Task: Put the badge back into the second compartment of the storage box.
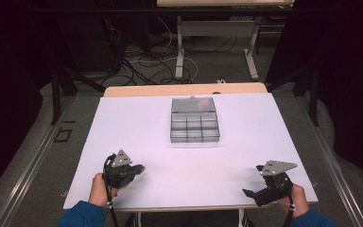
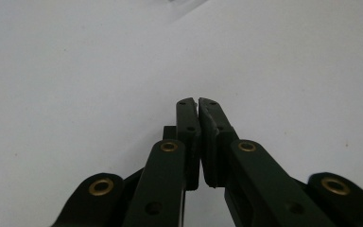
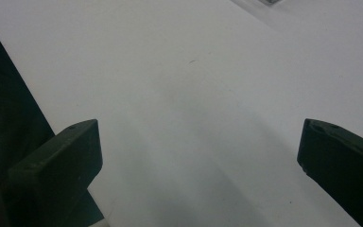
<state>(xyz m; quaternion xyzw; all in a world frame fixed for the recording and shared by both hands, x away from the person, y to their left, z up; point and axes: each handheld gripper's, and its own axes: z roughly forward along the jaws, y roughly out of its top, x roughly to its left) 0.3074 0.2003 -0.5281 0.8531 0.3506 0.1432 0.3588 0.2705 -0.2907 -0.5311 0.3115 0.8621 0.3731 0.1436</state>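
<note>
Compartment box sits well beyond both: left hand-held gripper clenched empty, right hand-held gripper spread wide

My sleeves are blue; each black hand-held gripper carries a grey three-cornered plate, brass-ringed screws, a black cable

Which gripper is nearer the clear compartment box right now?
Left. The left gripper sits near the table's front edge, just left of the compartment box. The right gripper is at the front right corner, farther from the box.
</note>
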